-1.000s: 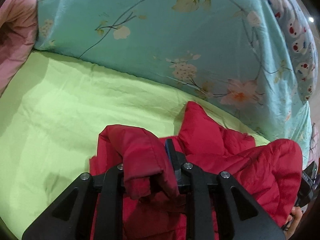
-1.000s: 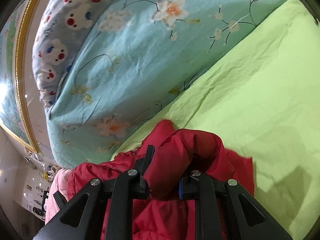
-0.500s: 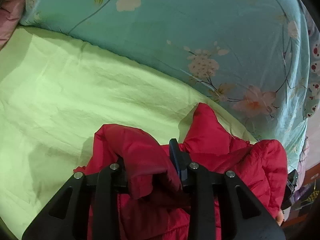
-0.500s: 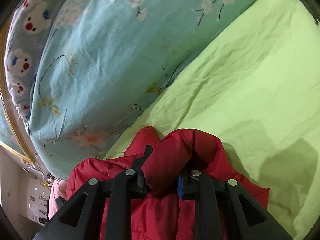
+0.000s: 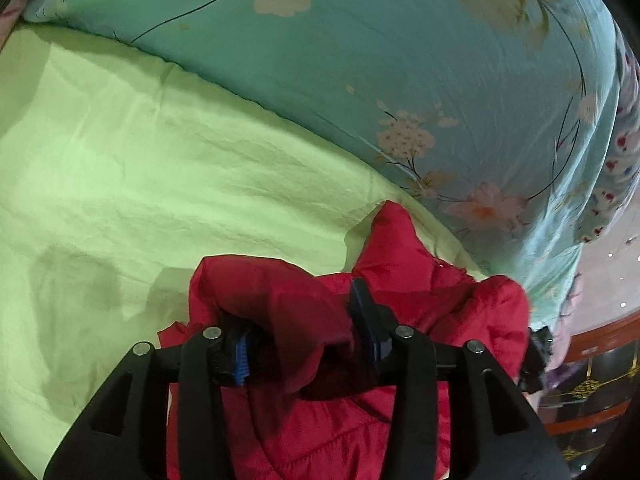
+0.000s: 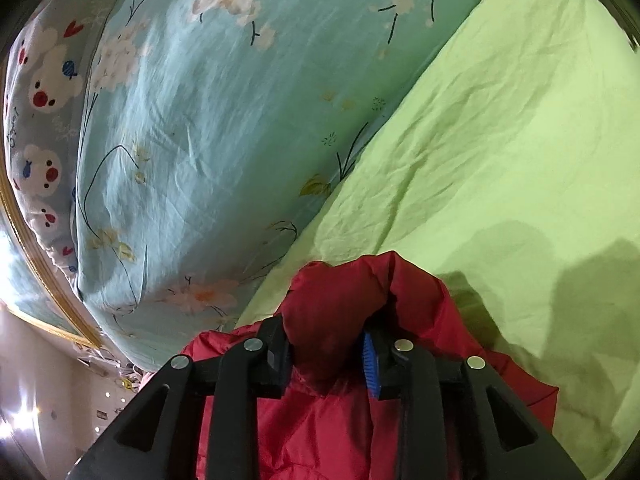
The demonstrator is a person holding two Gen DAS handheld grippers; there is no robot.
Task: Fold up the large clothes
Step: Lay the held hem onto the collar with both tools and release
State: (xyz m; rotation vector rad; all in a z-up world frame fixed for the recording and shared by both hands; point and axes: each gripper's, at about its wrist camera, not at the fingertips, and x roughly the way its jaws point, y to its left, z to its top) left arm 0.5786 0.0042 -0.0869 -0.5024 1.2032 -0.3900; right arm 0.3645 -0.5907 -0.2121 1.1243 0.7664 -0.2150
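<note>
Both grippers have a bite of the same garment. From the left wrist view, the left gripper (image 5: 304, 340) pinches a thick roll of the red puffer jacket (image 5: 404, 240) between its two black fingers, whose blue pads press into the cloth on either side. From the right wrist view, the right gripper (image 6: 326, 354) does likewise, its two fingers clamped on a bunched fold of the jacket (image 6: 336, 300), with one blue pad showing along the right-hand finger.

One jacket is all I count. It hangs from the two grippers over the near edge of the green sheet (image 5: 160, 168), and one pointed flap of it stands up toward the quilt. Its quilted stitching shows below the left gripper.

Behind the jacket, one turquoise floral quilt (image 5: 400, 60) lies heaped along the far side of the sheet, its edge resting on the green. Beyond the quilt, on the side away from the sheet, one bear-print bedding piece (image 6: 44, 80) lies against it. Two soft shadows fall on the sheet beside the jacket in the right wrist view.
</note>
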